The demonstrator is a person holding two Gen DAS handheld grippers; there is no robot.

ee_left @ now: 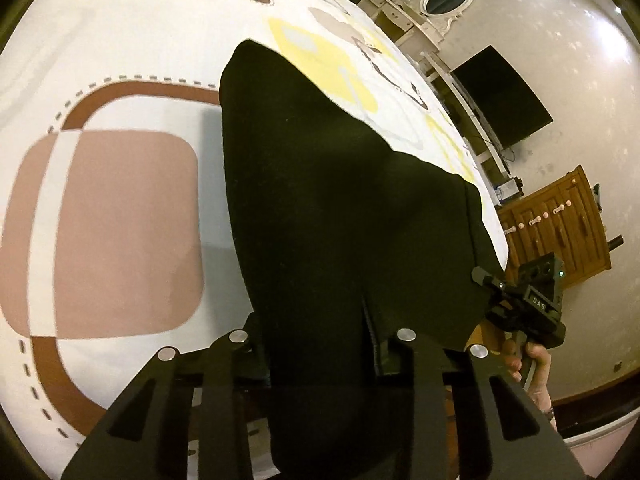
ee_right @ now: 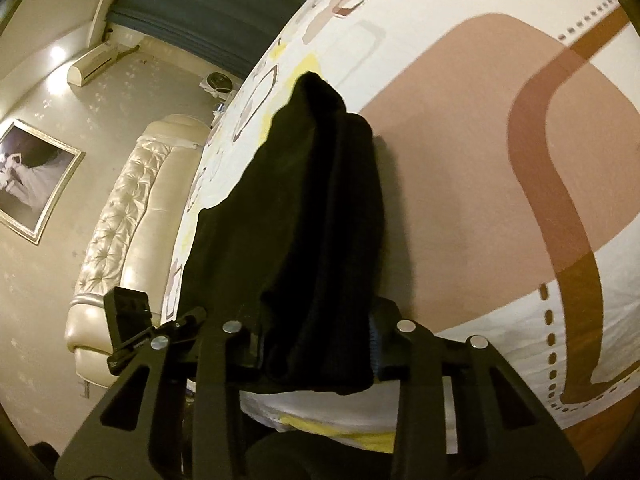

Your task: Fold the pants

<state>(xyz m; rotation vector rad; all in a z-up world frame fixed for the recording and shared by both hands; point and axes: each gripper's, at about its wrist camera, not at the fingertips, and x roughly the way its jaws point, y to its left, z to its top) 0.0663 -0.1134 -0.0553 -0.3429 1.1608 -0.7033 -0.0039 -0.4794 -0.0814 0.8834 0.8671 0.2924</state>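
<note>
Both tongs are clamped on one end of the black pants (ee_left: 320,200). The left tongs (ee_left: 320,356) have cloth filling the gap between their fingers, and the right tongs (ee_right: 316,344) pinch a thicker, bunched edge; each pair looks closed on the fabric, not merely standing around it.

From the left tongs the pants run forward and away over the bed (ee_left: 120,60), narrowing to a far corner. The right tongs' body shows just to their right at the same edge, held by a hand (ee_left: 536,368). From the right tongs the cloth rises ahead in ridged layers, with the patterned sheet (ee_right: 480,120) to the right and a cream headboard (ee_right: 128,208) well off to the left.

Gripping the same end at two points side by side probably serves to keep that edge taut and straight, so it can be carried over the rest of the garment as one line. The far end lies on the bed and seems to act as the anchor for the fold. The pants look only partly folded.
</note>
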